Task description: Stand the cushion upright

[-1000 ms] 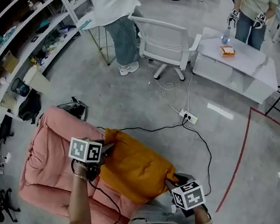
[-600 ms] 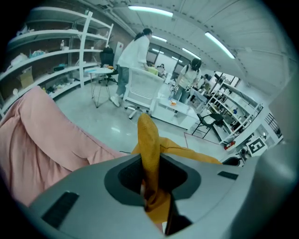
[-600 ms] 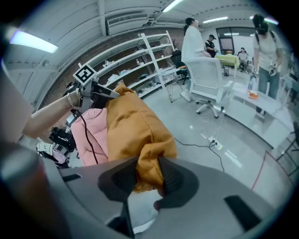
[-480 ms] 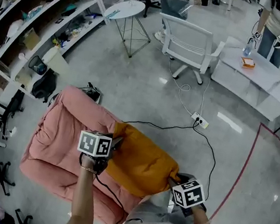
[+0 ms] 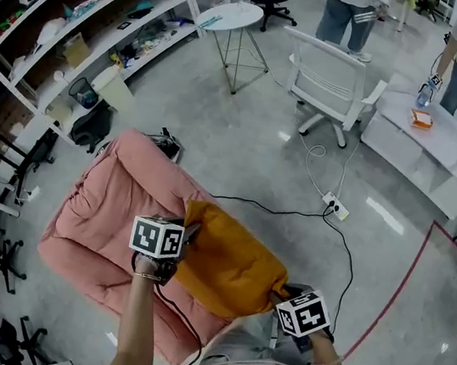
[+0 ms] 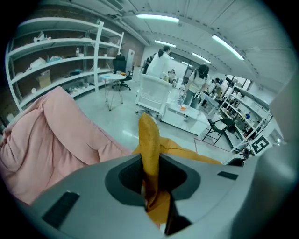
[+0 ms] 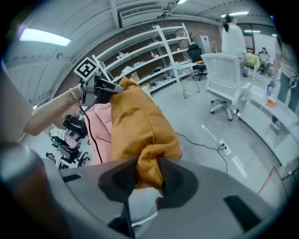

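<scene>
An orange cushion (image 5: 228,263) sits in the lower middle of the head view, stretched slantwise between the two grippers over the lower-right edge of a big pink floor sofa (image 5: 108,210). The left gripper (image 5: 189,233), just left of centre, has the cushion's upper-left corner. In the left gripper view a thin fold of orange fabric stands up through the narrow gap between its jaws, which have just been closing and now pinch it. The right gripper (image 5: 275,295), at the lower right, has the opposite corner. In the right gripper view a bunched knot of fabric is squeezed between its ribbed pads, its jaws also having just closed in on it, and the plump body of the cushion rises beyond them toward the other gripper. Whether the cushion's underside touches the sofa cannot be told. A black cable (image 5: 293,212) runs across the grey floor to a white power strip (image 5: 336,208) right of centre. A white chair (image 5: 335,82) and a white desk (image 5: 427,153) stand at the upper right, and shelves (image 5: 72,32) fill the upper left.
</scene>
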Tool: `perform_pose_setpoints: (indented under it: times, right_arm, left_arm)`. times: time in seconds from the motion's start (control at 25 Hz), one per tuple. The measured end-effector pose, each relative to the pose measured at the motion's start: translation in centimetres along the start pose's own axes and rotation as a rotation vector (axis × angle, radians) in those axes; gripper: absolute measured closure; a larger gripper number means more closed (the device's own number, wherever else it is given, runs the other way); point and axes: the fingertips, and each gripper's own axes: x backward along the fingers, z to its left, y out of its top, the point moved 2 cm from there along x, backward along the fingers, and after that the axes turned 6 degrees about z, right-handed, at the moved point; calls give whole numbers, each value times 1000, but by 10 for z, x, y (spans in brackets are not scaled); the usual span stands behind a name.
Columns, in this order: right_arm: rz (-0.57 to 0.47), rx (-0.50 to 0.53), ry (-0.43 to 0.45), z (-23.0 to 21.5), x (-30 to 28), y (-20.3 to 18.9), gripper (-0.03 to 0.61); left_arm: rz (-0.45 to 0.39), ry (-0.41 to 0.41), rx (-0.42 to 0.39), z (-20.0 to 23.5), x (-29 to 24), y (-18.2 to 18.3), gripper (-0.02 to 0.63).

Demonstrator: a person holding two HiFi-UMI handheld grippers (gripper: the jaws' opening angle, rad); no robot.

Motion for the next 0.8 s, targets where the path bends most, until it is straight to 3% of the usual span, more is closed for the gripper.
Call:
perform_pose_setpoints:
  times: [0.8]
  right_arm:
    - [192, 304, 181, -2, 1, -1, 471]
  left_arm:
    - [-80, 215, 176, -22, 54, -39, 541]
